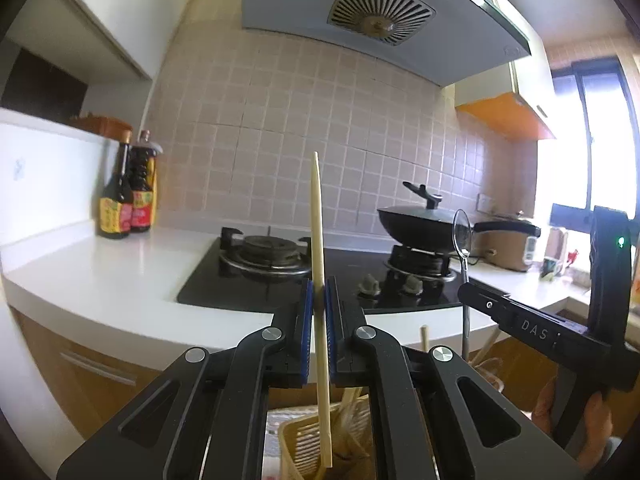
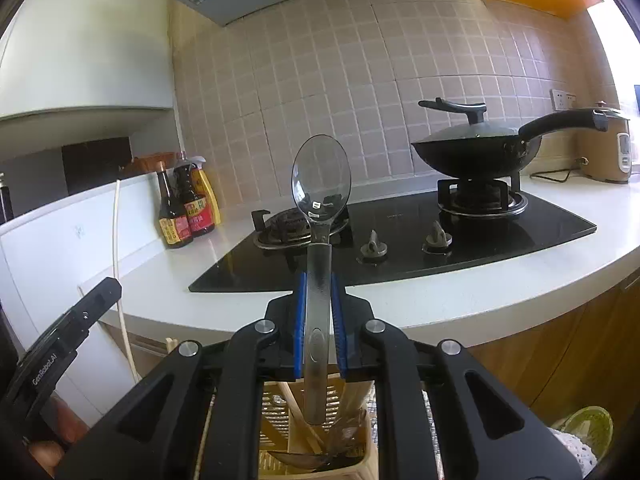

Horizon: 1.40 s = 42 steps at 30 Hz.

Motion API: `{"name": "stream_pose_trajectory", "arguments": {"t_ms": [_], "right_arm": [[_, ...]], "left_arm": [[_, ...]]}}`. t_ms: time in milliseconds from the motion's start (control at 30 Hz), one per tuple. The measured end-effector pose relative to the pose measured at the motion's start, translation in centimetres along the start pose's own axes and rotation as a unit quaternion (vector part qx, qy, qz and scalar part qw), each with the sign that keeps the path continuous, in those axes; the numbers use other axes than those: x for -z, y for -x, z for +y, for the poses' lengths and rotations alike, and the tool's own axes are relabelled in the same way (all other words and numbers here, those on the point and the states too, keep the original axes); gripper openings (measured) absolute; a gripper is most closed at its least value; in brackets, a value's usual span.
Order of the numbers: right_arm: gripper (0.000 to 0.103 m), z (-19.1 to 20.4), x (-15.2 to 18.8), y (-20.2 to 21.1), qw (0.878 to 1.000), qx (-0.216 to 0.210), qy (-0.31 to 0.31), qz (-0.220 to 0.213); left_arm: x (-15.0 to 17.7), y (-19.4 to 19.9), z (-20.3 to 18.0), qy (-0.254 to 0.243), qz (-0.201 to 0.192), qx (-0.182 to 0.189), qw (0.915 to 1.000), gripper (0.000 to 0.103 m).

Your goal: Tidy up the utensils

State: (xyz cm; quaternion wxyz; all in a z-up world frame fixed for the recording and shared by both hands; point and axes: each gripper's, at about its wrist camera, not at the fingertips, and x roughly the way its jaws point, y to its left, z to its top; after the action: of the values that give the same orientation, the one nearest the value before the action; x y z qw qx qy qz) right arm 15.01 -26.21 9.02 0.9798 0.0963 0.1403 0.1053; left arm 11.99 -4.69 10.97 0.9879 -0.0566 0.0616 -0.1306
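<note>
My left gripper (image 1: 319,292) is shut on a pale wooden chopstick (image 1: 318,220), held upright with its lower end over a tan slotted utensil basket (image 1: 298,448). My right gripper (image 2: 319,292) is shut on a clear grey plastic spoon (image 2: 321,184), bowl up, handle end hanging over the same basket (image 2: 280,408), which holds chopsticks and dark spoons. The spoon also shows in the left wrist view (image 1: 463,232), and the chopstick shows at the left of the right wrist view (image 2: 117,240). The basket's lower part is hidden by the grippers.
A white counter (image 1: 120,280) carries a black gas hob (image 2: 400,240) with a lidded black wok (image 2: 476,148) on the right burner. Sauce bottles (image 2: 188,204) stand at the back left. A rice cooker (image 2: 608,152) stands far right. Wooden cabinet fronts (image 2: 560,352) are below.
</note>
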Motion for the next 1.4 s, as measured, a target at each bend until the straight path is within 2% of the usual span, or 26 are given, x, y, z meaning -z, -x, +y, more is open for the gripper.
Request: {"name": "stream_pose_trajectory", "arguments": {"t_ms": [400, 567, 667, 800, 900, 933, 967, 1033, 1133, 1233, 1267, 1333, 1400], "right_arm": [[0.011, 1.1, 1.0, 1.1, 0.999, 0.028, 0.028, -0.035], [0.013, 0.6, 1.2, 2.1, 0.999, 0.023, 0.018, -0.029], [0.02, 0.0, 1.3, 2.8, 1.0, 0.017, 0.003, -0.026], [0.02, -0.8, 1.4, 4.0, 1.0, 0.015, -0.014, -0.023], [0.02, -1.1, 1.5, 5.0, 0.999, 0.015, -0.022, -0.02], [0.022, -1.1, 1.5, 5.3, 1.0, 0.014, -0.021, -0.017], [0.024, -1.0, 1.8, 5.7, 1.0, 0.014, -0.018, -0.011], [0.034, -0.9, 2.1, 6.4, 1.0, 0.015, -0.012, -0.006], [0.048, -0.6, 3.1, 7.8, 1.0, 0.019, -0.004, -0.001], [0.053, -0.4, 4.5, 9.2, 1.0, 0.024, 0.001, 0.008], [0.055, -0.3, 4.9, 9.7, 1.0, 0.026, 0.003, 0.011], [0.066, -0.1, 6.0, 10.7, 0.999, 0.031, 0.011, 0.017], [0.072, 0.0, 7.0, 11.8, 0.999, 0.03, 0.016, 0.019]], "left_arm": [[1.5, -0.5, 0.9, 0.014, 0.007, 0.014, 0.9998, 0.005], [2.0, -0.4, 1.2, 0.017, 0.01, 0.019, 0.9996, 0.005], [2.2, -0.4, 1.5, 0.025, 0.013, 0.02, 0.9994, 0.005], [2.3, -0.1, 1.7, 0.028, 0.016, 0.027, 0.9991, 0.007], [2.2, 0.2, 1.6, 0.029, 0.019, 0.032, 0.9989, 0.019], [2.1, 0.4, 1.6, 0.032, 0.021, 0.035, 0.9986, 0.029], [2.1, 0.7, 1.8, 0.037, 0.022, 0.038, 0.9983, 0.035], [2.0, 1.8, 2.0, 0.049, 0.015, 0.039, 0.9979, 0.058], [1.9, 3.7, 1.9, 0.053, 0.007, 0.036, 0.9979, 0.07], [2.2, 5.6, 1.7, 0.056, 0.008, 0.03, 0.998, 0.081], [2.4, 6.2, 1.6, 0.059, 0.009, 0.029, 0.9978, 0.083], [3.2, 7.6, 1.3, 0.064, 0.012, 0.022, 0.9976, 0.089], [3.9, 8.6, 1.0, 0.065, 0.021, 0.015, 0.9975, 0.091]]}}
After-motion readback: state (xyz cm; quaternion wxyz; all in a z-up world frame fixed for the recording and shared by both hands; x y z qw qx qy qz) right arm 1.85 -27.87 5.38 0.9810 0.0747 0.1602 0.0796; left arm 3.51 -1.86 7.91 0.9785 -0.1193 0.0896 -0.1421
